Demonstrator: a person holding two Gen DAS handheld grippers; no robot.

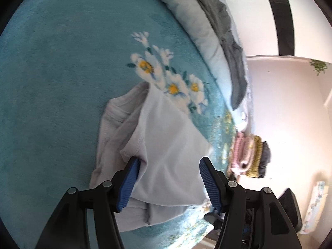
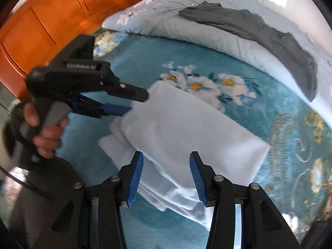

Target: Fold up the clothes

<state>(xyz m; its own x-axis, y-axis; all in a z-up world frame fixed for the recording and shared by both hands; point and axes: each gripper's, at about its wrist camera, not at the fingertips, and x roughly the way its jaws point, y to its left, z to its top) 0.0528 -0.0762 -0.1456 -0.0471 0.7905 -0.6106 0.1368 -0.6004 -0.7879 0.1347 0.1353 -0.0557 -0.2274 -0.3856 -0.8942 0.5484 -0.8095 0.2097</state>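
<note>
Garment lies diagonally, upper-left to lower-right; both grippers gape, holding nothing.

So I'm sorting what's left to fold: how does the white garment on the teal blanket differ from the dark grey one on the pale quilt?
The white garment lies partly folded into a rough rectangle; the dark grey garment is draped loose and rumpled. The white one rests on the teal floral blanket beneath both open grippers; the grey one lies farther off on the pale blue quilt, untouched. Both are plain, unpatterned fabric.
</note>
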